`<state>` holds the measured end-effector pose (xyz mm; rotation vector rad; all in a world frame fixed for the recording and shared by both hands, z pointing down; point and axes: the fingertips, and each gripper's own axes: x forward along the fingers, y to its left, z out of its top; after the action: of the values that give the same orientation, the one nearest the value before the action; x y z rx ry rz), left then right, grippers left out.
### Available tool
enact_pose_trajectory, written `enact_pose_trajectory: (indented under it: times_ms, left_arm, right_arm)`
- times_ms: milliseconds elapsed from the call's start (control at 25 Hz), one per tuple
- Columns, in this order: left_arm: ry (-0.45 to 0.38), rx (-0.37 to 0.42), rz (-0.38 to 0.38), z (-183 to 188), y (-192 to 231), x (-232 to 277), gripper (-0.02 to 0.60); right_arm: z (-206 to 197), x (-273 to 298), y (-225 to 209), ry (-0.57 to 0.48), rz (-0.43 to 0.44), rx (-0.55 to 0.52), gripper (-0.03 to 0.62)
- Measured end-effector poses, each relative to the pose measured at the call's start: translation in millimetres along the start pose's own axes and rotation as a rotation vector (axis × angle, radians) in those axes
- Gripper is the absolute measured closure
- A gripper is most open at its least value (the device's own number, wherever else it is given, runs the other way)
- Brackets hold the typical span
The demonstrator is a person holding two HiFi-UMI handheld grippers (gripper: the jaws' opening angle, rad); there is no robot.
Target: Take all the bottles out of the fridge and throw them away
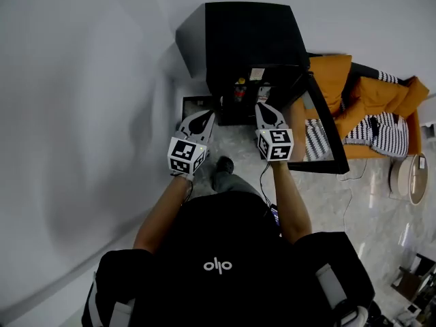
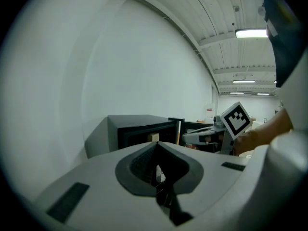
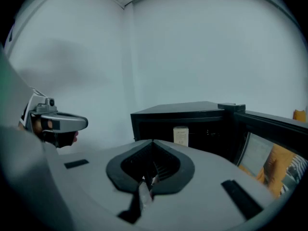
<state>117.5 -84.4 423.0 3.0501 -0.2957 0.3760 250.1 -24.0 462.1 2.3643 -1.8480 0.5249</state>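
**Both tongs closed and empty in front of the open fridge**

The person stands over a small black fridge [image 1: 245, 39] that sits on the floor [image 1: 368, 210] in the corner of two pale walls. Its door [image 1: 321, 131] is swung open to the right in the head view. Both arms are stretched toward the opening.

The left tongs [image 1: 202, 119] have their jaws together, the dark pads meeting in one line, and nothing is between them. The right tongs [image 1: 267, 112] are in the same state: jaws pressed together, with no object held. Both are in front of the fridge and do not touch it. They are side by side, with a gap between them.

Inside the fridge, low in the opening, a bottle [image 1: 240, 89] with a red and yellow top stands upright. Just to its right is a paler object [image 1: 263, 91], too small to identify for sure. A pale label [image 3: 180, 135] hangs at the upper front of the compartment.

Behind the open door, an orange sofa [image 1: 330, 73] carries black and white striped cushions [image 1: 371, 129].
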Motion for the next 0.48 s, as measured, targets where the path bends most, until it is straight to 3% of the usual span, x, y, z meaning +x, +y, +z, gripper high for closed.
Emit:
enact_pose_trajectory:
  times_ms: [320, 480]
  left_arm:
    - [0.031, 0.034, -0.096, 8, 15, 58, 0.575]
    - [0.036, 0.042, -0.105, 8, 24, 74, 0.575]
  right_arm:
    - [4, 53, -40, -0.007, -0.069, 0.053, 0.585]
    - [-6, 85, -59, 0.028, -0.087, 0.065, 0.416]
